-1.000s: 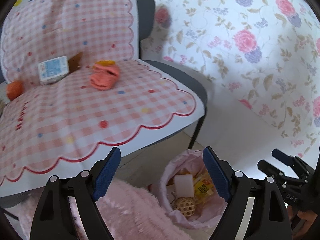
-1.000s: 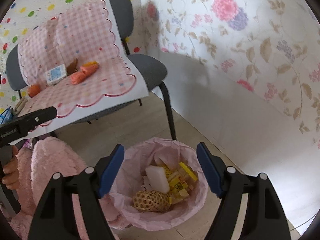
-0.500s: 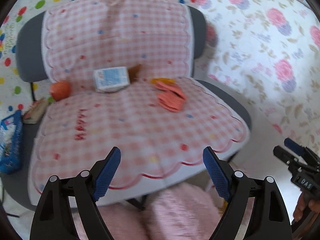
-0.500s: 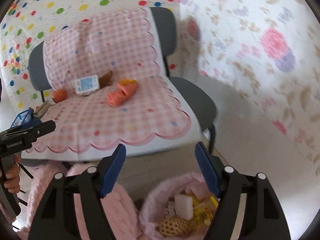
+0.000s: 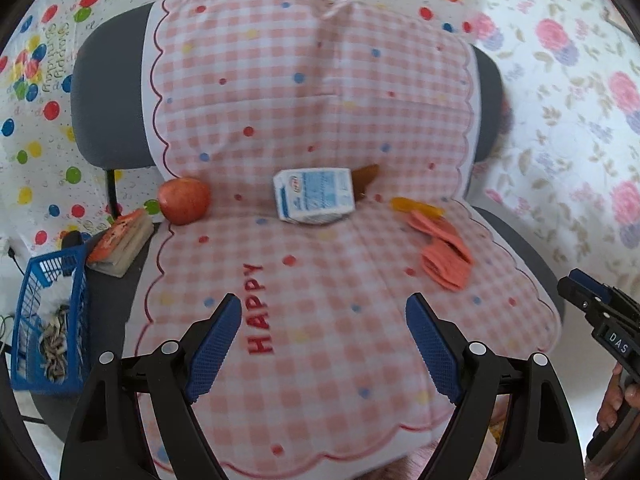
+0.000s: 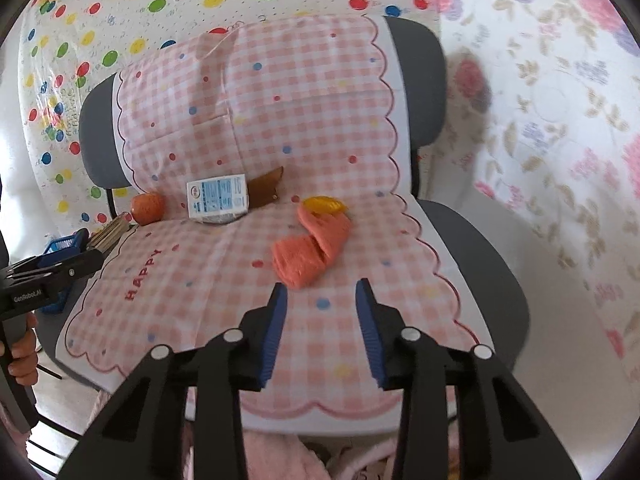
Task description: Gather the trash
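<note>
On the chair [image 6: 472, 248], right gripper [image 6: 320, 320] closes empty, left gripper [image 5: 320, 344] gapes; narrowed jaws may miss the carton [image 6: 218, 196]

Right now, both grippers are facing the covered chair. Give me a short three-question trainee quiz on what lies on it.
1. True or false: the milk carton lies on the chair seat between the apple and the orange slipper-like pair.
2. Multiple choice: what is between the fingers of the left gripper? A) the carton B) the apple C) nothing
3. Fill in: the word printed in red on the checked cover is ____.

Key:
1. True.
2. C. Its jaws stand wide over the cover. The right gripper is closing, also with nothing between its fingers.
3. HAPPY.
</note>
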`<action>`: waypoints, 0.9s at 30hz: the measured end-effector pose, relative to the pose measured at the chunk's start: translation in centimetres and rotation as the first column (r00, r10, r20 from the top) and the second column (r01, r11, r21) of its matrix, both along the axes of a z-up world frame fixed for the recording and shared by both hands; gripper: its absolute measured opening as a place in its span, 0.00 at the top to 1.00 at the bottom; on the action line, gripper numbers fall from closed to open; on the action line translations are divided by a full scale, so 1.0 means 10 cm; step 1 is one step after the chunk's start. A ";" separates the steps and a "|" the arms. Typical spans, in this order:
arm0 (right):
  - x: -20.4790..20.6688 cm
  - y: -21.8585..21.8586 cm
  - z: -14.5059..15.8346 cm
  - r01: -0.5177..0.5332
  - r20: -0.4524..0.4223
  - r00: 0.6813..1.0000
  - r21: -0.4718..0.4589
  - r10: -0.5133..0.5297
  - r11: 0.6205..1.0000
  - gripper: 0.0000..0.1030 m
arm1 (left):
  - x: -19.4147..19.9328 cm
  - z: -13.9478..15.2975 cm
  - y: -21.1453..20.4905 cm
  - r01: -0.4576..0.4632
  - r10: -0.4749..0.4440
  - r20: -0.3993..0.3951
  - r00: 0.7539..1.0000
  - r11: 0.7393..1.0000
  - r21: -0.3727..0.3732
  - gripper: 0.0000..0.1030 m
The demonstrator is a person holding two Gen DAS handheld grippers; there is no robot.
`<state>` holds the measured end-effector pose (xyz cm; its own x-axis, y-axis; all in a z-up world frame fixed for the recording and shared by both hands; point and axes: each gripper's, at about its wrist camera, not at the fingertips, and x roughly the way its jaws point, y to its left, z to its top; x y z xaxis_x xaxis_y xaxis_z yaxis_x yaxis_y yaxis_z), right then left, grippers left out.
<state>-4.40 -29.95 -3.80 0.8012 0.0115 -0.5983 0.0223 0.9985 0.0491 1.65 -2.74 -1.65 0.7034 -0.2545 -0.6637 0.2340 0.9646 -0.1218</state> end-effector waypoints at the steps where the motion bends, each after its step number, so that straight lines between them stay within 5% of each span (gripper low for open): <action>1: 0.07 -0.01 -0.01 -0.003 -0.002 1.000 0.002 0.003 1.000 0.66 | 0.09 -0.02 0.01 -0.009 0.009 -0.002 1.000 1.000 0.000 0.18; 13: 1.24 -0.19 -0.30 -0.025 -0.079 0.997 -0.002 0.025 1.000 0.65 | 1.00 -0.26 -0.13 -0.045 0.045 -0.012 0.999 0.998 0.038 0.18; 18: 1.80 -0.25 -0.51 -0.051 -0.146 0.988 0.007 0.051 0.999 0.56 | 1.25 -0.36 -0.15 -0.053 0.054 -0.028 0.998 0.998 0.043 0.18; 27: 2.48 -0.38 -0.74 -0.057 -0.217 0.974 0.007 0.057 0.998 0.60 | 1.57 -0.51 -0.11 -0.070 0.073 -0.052 0.996 0.996 0.050 0.18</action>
